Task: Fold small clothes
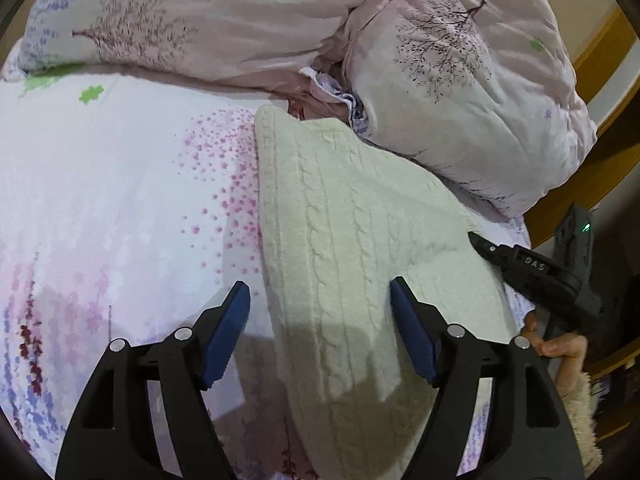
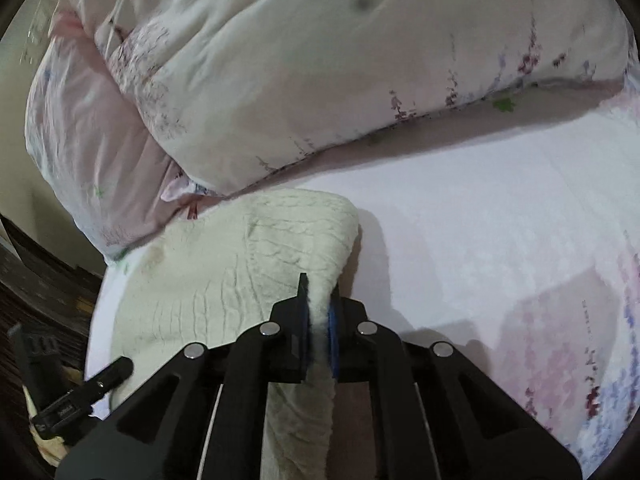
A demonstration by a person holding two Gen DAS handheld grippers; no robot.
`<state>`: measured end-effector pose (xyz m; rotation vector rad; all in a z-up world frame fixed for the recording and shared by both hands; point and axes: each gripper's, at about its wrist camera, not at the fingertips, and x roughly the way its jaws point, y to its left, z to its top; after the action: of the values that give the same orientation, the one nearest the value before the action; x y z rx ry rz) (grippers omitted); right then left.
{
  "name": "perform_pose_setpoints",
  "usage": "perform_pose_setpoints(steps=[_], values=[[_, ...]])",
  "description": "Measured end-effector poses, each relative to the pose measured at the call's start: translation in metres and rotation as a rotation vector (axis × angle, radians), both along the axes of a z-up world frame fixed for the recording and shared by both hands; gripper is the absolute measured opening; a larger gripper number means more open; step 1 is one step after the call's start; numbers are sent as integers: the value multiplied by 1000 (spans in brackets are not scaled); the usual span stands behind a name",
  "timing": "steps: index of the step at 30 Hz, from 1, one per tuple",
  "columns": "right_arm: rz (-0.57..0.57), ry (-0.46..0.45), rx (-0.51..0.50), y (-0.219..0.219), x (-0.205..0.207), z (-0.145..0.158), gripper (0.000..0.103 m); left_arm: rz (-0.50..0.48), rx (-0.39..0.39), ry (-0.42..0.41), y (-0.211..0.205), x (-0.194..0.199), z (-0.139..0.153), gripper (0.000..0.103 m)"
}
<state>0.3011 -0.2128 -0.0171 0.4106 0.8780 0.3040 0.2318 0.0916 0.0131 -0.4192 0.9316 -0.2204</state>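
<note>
Lettering "DAS" [image 1: 534, 265], raised on a black gripper body at the right of the left wrist view; no other legible writing.

Bedsheet [image 1: 120, 184]: white ground, printed with pink blossom scatter and purple-maroon flower sprays; serves as work surface. Duvet [image 1: 460, 92]: pale pink and white, printed with bare-branch trees, green and lilac flowers; heaped along far side of bed, one bulge touching the garment's far end. Wooden bed frame [image 1: 600, 52] curving past the bed's right edge in the left wrist view. Dark floor [image 2: 36, 280] beyond the bed's edge in the right wrist view.

Cream cable-knit garment [image 1: 352, 232]: lying near the bed's right edge in the left wrist view, long axis running from near side toward the duvet, cable ribs following that axis, far end rounded and just short of the heaped duvet. One long edge lifted off the sheet in the right wrist view.

Left gripper [image 1: 320, 332]: jaws spread wide, blue pads [image 1: 228, 332] apart, one over bare sheet, one over the knit; nothing pinched.

Right gripper [image 2: 319, 320]: jaws pressed together, pinching the raised edge of the knit between blue pads.

Hand [image 1: 556, 344] with fleecy cream cuff [image 1: 580, 408], at lower right of the left wrist view.
</note>
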Motion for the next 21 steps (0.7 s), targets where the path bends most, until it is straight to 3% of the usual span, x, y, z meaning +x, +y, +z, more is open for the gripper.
perform_pose_setpoints(steps=[5,8,12,14,18,21], values=[[54,-116,-55,1,-41,30,25,-8,45,-36,3,-26,14,73],[161,-179,-64,7,-73,41,25,-21,105,-60,1,-42,18,73],[280,-155,-190,32,-93,30,25,-31,188,-76,-7,-49,18,74],[278,-120,-288,44,-92,16,25,-28,194,-61,-10,-45,14,76],[236,-122,-287,43,-88,13,34,-12,242,-75,-14,-38,6,84],[223,-148,-291,40,-100,19,43,4,232,-95,-11,-46,11,84]])
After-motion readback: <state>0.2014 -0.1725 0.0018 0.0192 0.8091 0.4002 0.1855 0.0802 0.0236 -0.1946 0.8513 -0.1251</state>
